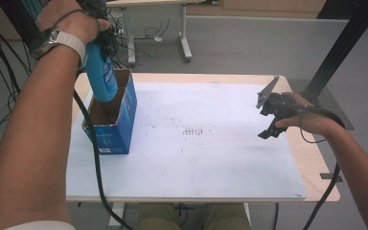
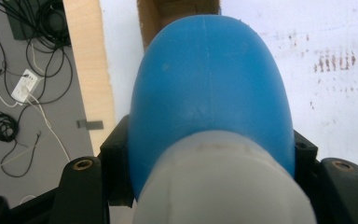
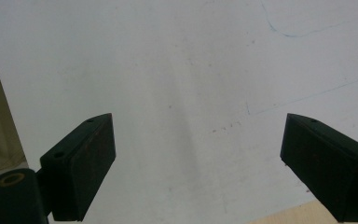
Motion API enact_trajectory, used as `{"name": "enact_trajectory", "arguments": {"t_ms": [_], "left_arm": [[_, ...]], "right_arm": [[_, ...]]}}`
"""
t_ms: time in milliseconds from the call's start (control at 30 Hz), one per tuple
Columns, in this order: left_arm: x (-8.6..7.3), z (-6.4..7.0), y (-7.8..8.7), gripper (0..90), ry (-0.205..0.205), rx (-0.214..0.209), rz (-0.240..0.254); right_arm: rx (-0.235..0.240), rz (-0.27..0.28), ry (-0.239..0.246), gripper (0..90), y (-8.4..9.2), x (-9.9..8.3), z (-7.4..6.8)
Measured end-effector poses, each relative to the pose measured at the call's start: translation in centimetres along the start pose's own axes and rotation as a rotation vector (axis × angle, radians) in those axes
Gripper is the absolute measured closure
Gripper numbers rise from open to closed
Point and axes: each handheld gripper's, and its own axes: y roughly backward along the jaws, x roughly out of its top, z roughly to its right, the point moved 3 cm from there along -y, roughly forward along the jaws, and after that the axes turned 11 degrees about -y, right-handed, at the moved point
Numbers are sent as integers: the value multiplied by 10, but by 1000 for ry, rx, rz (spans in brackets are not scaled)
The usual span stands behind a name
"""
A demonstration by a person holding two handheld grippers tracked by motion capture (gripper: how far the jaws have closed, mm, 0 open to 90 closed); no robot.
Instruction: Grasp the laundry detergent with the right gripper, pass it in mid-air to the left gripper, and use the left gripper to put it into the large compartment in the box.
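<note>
Left gripper [image 1: 98,43], upper left, clamps a blue bottle [image 1: 101,76] over the box [image 1: 117,129]; right gripper [image 1: 271,120], mid-right, hangs wide open, empty.

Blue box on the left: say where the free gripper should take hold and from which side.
Grip one upright side wall of the blue box at its open top rim, coming down from above. The bottle in the left gripper hangs over the opening, so the open right gripper should probably take the nearer wall.
</note>
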Motion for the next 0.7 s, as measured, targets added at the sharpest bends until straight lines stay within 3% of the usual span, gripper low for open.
{"name": "enact_trajectory", "arguments": {"t_ms": [700], "left_arm": [[-2, -10, -33, 380, 9, -4, -14]], "right_arm": [[5, -6, -11, 101, -5, 2, -1]]}}
